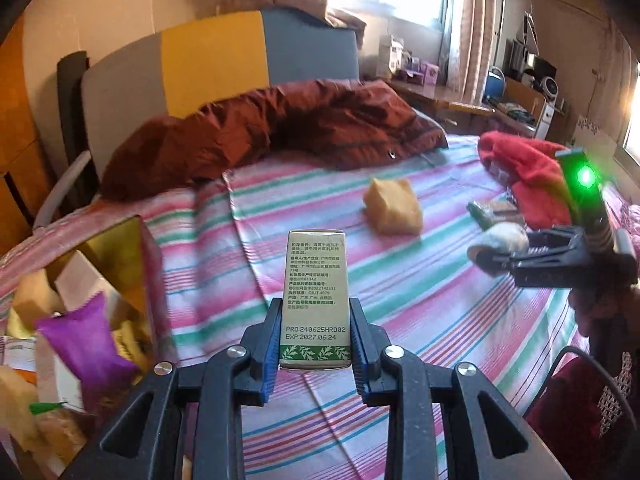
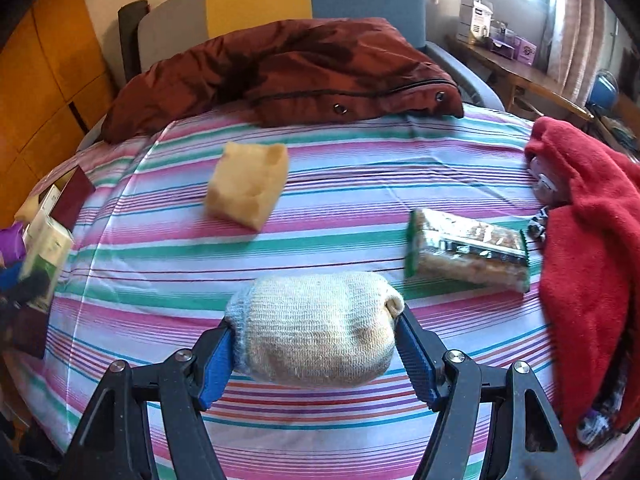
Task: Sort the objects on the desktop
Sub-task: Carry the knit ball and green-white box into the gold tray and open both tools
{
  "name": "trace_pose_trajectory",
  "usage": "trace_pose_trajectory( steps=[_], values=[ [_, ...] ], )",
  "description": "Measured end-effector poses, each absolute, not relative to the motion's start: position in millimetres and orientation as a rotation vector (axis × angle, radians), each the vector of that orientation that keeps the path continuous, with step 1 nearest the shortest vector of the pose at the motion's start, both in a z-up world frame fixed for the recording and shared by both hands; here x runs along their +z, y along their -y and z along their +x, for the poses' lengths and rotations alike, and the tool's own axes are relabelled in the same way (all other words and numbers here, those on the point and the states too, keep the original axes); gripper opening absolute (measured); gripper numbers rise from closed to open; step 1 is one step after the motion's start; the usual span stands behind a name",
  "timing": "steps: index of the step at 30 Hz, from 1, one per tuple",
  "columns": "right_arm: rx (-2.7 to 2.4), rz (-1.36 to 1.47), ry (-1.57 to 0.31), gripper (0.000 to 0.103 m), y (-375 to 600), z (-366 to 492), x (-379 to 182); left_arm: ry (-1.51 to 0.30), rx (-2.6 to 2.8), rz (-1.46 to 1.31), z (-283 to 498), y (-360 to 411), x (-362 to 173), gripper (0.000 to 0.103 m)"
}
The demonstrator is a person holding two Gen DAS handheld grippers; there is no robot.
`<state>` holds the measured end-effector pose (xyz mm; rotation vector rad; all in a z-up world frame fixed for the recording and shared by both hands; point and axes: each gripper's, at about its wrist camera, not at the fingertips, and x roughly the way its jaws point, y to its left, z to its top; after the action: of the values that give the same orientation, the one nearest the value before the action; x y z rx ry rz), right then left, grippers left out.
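Note:
My left gripper (image 1: 315,344) is shut on a tall cream box (image 1: 315,300) with printed text and a green leaf band, held upright above the striped bedsheet (image 1: 400,300). My right gripper (image 2: 316,344) is shut on a rolled cream knitted sock (image 2: 316,328); it also shows in the left wrist view (image 1: 500,246) at the right. A yellow sponge (image 2: 248,184) lies on the sheet ahead, also in the left wrist view (image 1: 394,207). A green-edged snack packet (image 2: 466,250) lies to the right.
A box of sorted items (image 1: 116,264) with a purple pouch (image 1: 86,340) stands at the left. A rust-brown jacket (image 2: 288,72) lies across the head of the bed. A red garment (image 2: 588,216) is heaped at the right. A desk (image 1: 460,100) stands by the window.

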<state>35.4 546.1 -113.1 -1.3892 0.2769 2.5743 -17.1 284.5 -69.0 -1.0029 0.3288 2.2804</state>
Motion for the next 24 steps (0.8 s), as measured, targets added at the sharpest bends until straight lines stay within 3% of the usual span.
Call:
trace_pose_trajectory(
  steps=[12, 24],
  values=[
    [2.629, -1.424, -0.229, 0.073, -510, 29, -101, -0.233, 2.339, -0.999, -17, -238, -52, 0.029],
    [2.852, -1.43, -0.143, 0.073, -408, 6, -60, -0.072, 2.471, -1.012, -29, -152, -37, 0.029]
  ],
)
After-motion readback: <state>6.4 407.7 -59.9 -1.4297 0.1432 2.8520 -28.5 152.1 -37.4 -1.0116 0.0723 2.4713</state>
